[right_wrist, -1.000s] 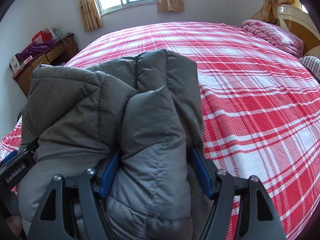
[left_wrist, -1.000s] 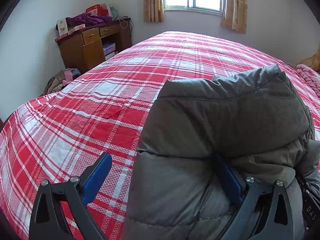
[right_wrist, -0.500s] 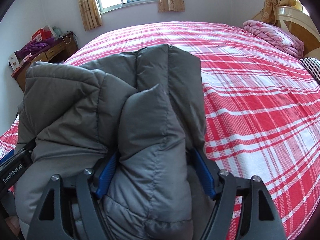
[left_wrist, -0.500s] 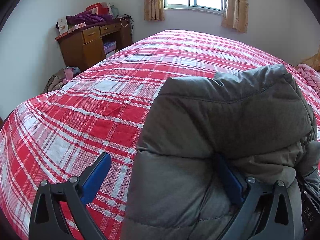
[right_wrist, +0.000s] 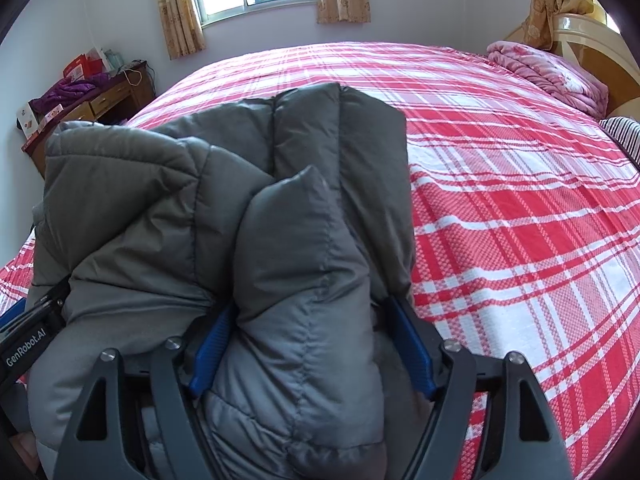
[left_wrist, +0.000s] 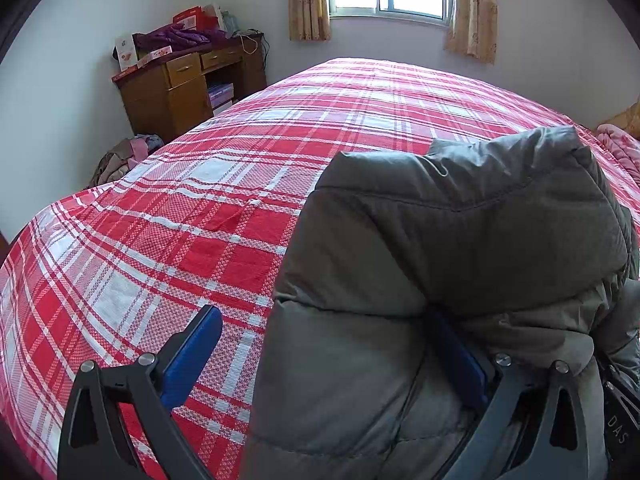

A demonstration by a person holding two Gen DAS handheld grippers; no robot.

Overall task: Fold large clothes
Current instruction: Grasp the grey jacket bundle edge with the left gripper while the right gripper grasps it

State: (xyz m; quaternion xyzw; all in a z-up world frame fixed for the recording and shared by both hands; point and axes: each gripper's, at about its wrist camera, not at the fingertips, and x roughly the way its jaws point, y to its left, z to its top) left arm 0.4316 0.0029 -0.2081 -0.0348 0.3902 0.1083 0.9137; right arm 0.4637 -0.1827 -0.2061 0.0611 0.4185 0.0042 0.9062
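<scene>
A grey puffer jacket [right_wrist: 248, 240] is bunched up over the near part of the bed [right_wrist: 520, 208], which is covered in a red-and-white plaid sheet. The right hand-held gripper [right_wrist: 312, 352] clamps a thick fold of it between its blue pads. The left hand-held gripper [left_wrist: 332, 364] stands wide, one pad [left_wrist: 192, 356] bare over the sheet, the other pressed into the jacket [left_wrist: 460, 248]. A wooden dresser [left_wrist: 180, 88] stands far left.

Jacket [right_wrist: 248, 216] on bed [right_wrist: 520, 200], desk [left_wrist: 180, 84] behind
</scene>
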